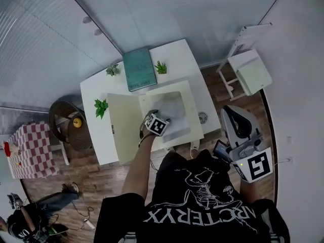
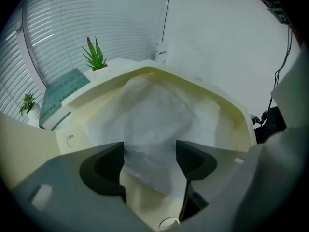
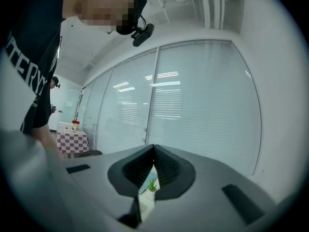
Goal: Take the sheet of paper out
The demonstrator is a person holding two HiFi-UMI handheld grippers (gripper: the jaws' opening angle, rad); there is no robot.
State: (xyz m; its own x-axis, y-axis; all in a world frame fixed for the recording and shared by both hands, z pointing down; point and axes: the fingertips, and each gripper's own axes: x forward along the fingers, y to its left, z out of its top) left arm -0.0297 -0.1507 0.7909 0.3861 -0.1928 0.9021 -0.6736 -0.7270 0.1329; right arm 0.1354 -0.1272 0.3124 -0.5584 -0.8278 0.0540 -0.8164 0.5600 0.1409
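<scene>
Progress judged early: the sheet of paper (image 2: pixel 154 115) is seen lying crumpled inside the open cream box (image 2: pixel 234 108), not yet lifted and not yet gripped. Nearest the body, the right hand-held gripper (image 3: pixel 154 170) is held level at the person's side, well apart from the tabletop (image 1: pixel 96 87); its jaws are pressed together with nothing between them. Further out, the left hand-held gripper (image 2: pixel 149 163) is pointed steeply down into the box, jaws spread wide. The near edge of the sheet is seen between and below the jaws, but no pad is seen pressing on it; contact cannot be confirmed. Left to do, by this reading: the jaws to be closed on the paper and the sheet drawn clear of the box. The box lid (image 1: pixel 124 125) is laid open flat to the left. Only the paper is made out in the box; what lies under it is hidden. Beyond the box, a teal book (image 1: pixel 139 69) and small potted plants (image 1: pixel 161 67) are noted at the tabletop's far edge.
</scene>
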